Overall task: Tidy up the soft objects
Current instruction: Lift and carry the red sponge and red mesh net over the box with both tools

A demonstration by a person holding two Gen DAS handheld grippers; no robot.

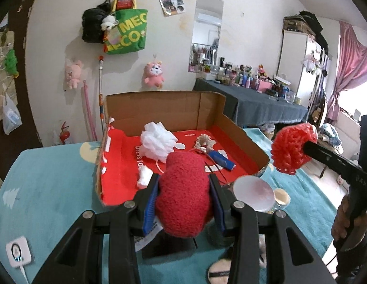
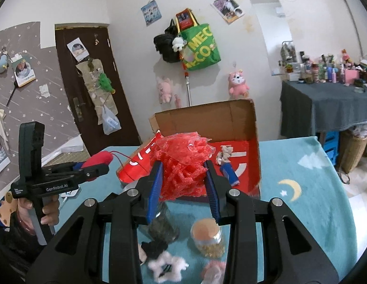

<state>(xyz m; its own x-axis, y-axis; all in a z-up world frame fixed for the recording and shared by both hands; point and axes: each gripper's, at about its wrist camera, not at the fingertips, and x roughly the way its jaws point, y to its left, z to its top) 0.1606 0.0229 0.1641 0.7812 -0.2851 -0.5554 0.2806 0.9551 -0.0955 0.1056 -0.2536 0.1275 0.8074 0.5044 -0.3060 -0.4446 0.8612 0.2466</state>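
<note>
My left gripper [image 1: 183,179] is shut on a fuzzy red plush piece [image 1: 183,189] with a thin red cord, held above the table in front of the cardboard box [image 1: 164,106]. My right gripper [image 2: 183,165] is shut on a red mesh bath pouf [image 2: 183,163], also seen as the red pouf [image 1: 293,148] at the right of the left wrist view. The box has a red lining and holds a white bath pouf [image 1: 157,142], a cream scrunchie [image 1: 204,142] and a blue item [image 1: 222,161]. The left gripper with the plush [image 2: 99,161] shows at the left of the right wrist view.
The table wears a teal cloth [image 1: 53,184]. Below the grippers lie a round mirror [image 1: 253,193], a glass jar [image 2: 208,239] of orange stuff, a dark jar [image 2: 162,224], white and pink hair pieces [image 2: 166,265], a powder puff [image 1: 219,272] and a white device [image 1: 17,253].
</note>
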